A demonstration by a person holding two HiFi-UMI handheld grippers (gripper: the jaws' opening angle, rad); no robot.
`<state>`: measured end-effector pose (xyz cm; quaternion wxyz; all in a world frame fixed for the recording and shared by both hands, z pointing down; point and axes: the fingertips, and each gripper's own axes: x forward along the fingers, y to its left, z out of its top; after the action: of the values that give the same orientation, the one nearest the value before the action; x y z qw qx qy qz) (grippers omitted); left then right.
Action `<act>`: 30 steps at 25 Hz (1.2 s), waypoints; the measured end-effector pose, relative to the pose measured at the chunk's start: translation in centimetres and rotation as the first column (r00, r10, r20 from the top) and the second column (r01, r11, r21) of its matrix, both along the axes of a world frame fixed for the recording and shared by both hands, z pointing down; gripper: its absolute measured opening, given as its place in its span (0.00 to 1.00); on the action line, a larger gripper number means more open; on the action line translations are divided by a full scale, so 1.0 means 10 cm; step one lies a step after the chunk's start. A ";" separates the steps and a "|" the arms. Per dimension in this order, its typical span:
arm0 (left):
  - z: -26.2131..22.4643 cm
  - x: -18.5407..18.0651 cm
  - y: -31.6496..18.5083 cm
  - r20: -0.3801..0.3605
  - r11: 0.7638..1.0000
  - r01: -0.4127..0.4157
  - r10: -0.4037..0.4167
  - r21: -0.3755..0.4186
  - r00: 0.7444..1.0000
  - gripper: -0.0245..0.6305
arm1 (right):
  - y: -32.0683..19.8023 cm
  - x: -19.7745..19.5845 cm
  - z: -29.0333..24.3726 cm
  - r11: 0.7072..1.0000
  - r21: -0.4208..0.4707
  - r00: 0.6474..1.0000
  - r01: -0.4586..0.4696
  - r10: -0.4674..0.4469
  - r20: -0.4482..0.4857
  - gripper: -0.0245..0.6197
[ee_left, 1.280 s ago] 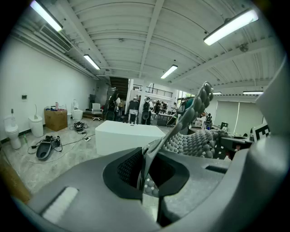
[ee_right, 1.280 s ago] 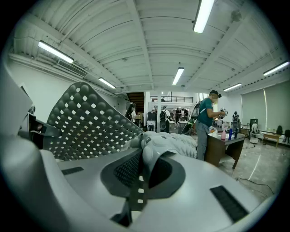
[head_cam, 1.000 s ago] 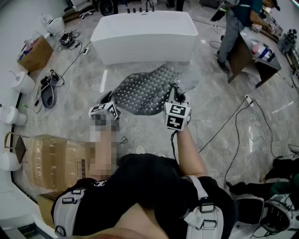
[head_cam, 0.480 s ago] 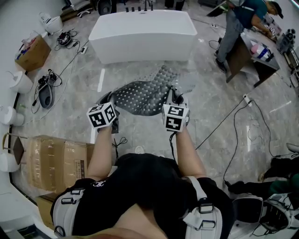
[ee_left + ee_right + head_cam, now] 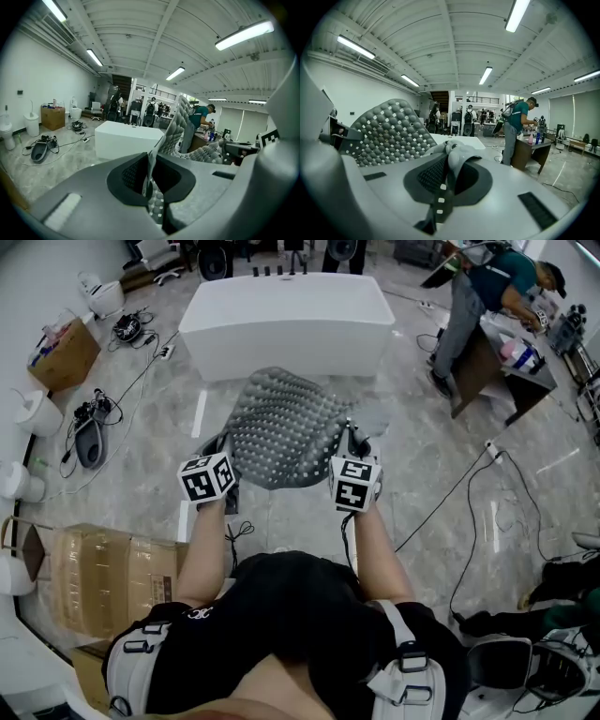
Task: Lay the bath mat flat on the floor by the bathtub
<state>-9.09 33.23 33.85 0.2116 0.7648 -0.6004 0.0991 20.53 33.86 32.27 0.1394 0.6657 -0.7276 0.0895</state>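
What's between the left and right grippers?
The bath mat spans the gap, held up. The left gripper and the right gripper are each shut on its near edge. The head view shows it.

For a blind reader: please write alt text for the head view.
Seen from above, a person holds a grey studded bath mat by its near edge, the left gripper and right gripper each shut on it. A white bathtub stands just beyond on the marble floor; another person stands at upper right.
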 end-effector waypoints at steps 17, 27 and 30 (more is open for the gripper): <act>-0.07 -0.83 -0.45 -0.035 0.996 -0.006 0.009 0.094 0.999 0.07 | -0.52 -0.80 -0.12 0.999 0.047 0.999 0.004 -0.002 -0.047 0.07; -0.01 -0.92 -0.85 -0.032 0.995 0.000 0.003 0.100 0.999 0.07 | -1.01 -0.84 -0.03 0.998 0.057 0.999 0.009 -0.007 -0.039 0.07; 0.04 -0.91 -1.04 -0.027 0.995 0.007 -0.004 0.098 1.000 0.07 | -1.24 -0.79 -0.01 0.998 0.062 0.999 0.015 -0.013 -0.030 0.07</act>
<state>-18.14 22.87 34.27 0.1821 0.7740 -0.6036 0.0586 12.61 21.43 32.20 0.1298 0.6659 -0.7325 0.0561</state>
